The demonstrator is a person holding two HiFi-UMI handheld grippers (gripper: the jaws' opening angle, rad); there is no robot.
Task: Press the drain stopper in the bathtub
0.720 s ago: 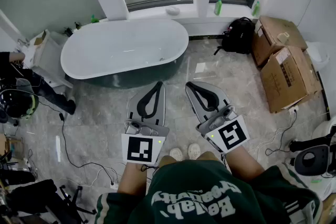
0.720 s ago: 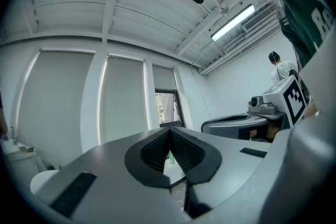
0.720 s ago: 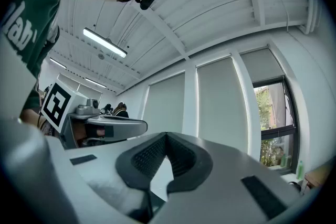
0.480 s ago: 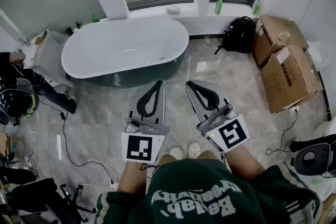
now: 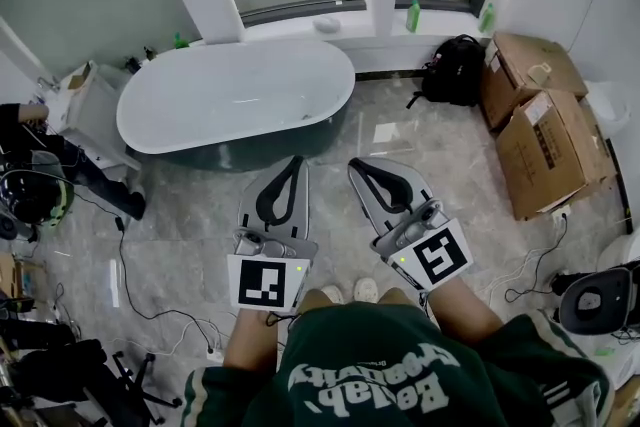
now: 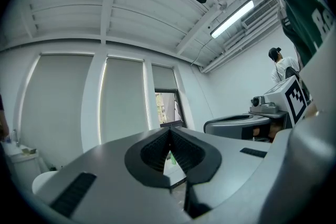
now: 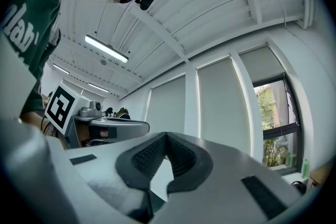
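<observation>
Left tool and right tool: jaws closed tip to tip, nothing held, side by side above the floor. Bathtub lies ahead, well apart; its stopper is too small to discern. Pressing not begun; the approach is left.

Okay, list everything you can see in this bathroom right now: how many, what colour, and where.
bathtub: one, white, under the window
bottles: two, green, on the windowsill
backpack: one, black, on the floor right of the bathtub
cardboard boxes: two, brown, by the right wall
cables: a few, dark, on the floor at lower left
sweatshirt: one, green, bottom edge
left gripper: one, grey, shut, empty, pointing toward the bathtub
right gripper: one, grey, shut, empty, beside the left gripper
</observation>
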